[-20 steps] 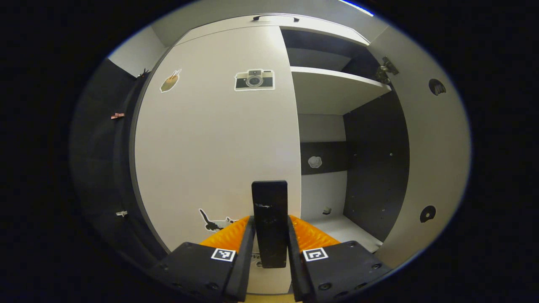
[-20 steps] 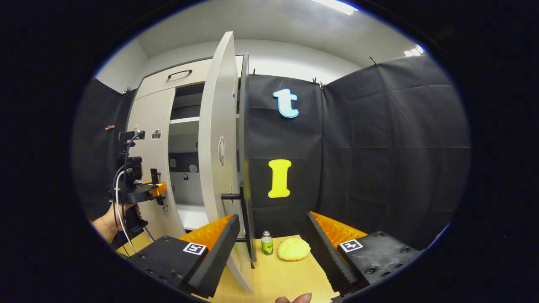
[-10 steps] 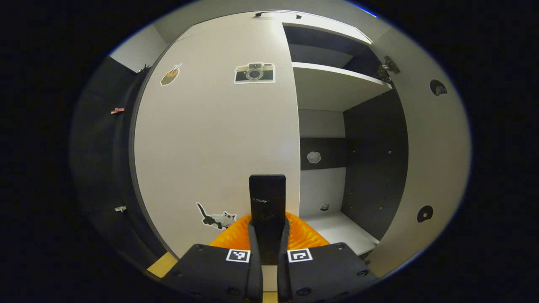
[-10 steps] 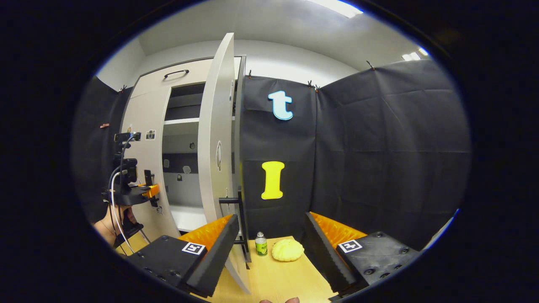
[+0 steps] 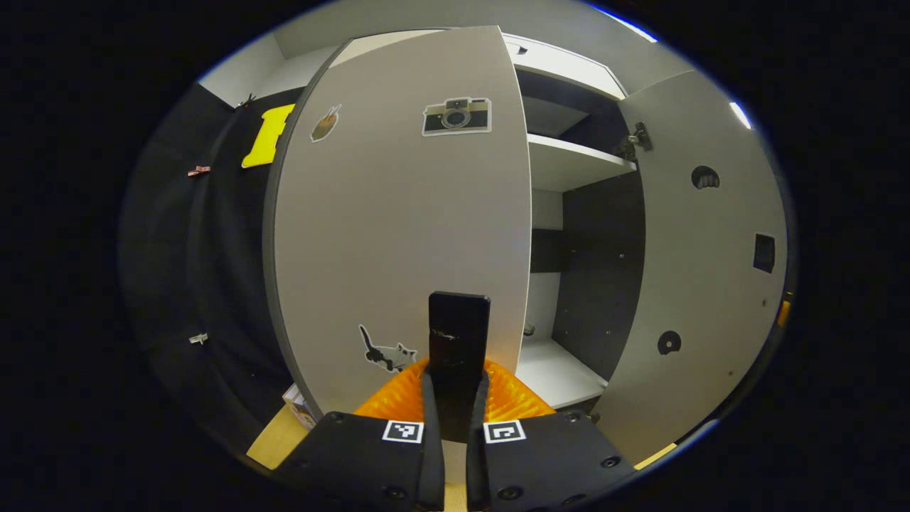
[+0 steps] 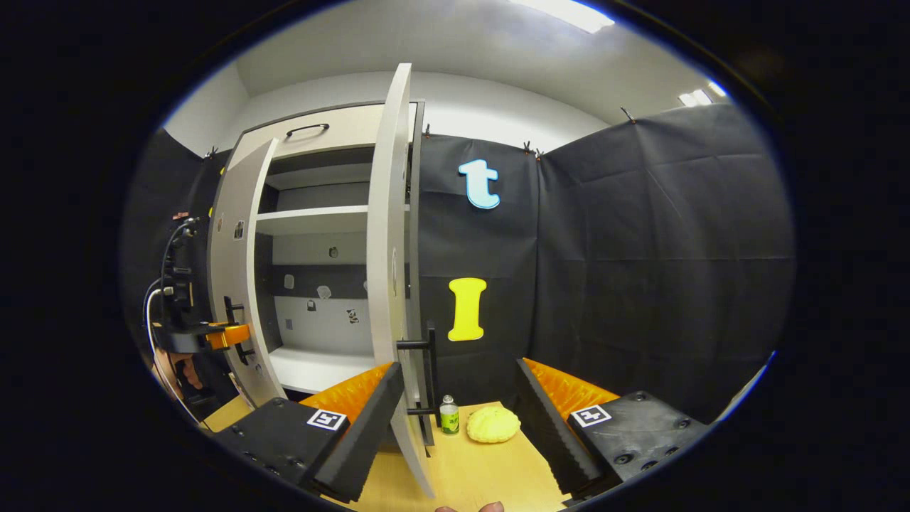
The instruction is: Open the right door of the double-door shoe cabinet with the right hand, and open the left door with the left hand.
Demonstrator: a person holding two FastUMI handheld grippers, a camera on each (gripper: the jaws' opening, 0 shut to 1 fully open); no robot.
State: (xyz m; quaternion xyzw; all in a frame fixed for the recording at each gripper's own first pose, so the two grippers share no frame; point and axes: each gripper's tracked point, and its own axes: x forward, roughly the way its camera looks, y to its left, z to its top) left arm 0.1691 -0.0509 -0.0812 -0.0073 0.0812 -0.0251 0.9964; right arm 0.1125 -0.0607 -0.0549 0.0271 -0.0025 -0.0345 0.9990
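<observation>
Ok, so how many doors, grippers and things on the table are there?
Cabinet doors: 2, the left door and the right door, both open.
Grippers: 2, the left gripper shut on the door handle, and the right gripper open.
Small bottle: 1
Yellow lumpy thing: 1
Total: 6

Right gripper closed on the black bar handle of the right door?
No: the right gripper is open, its fingers wide apart, with the black bar handle untouched between them.
</observation>
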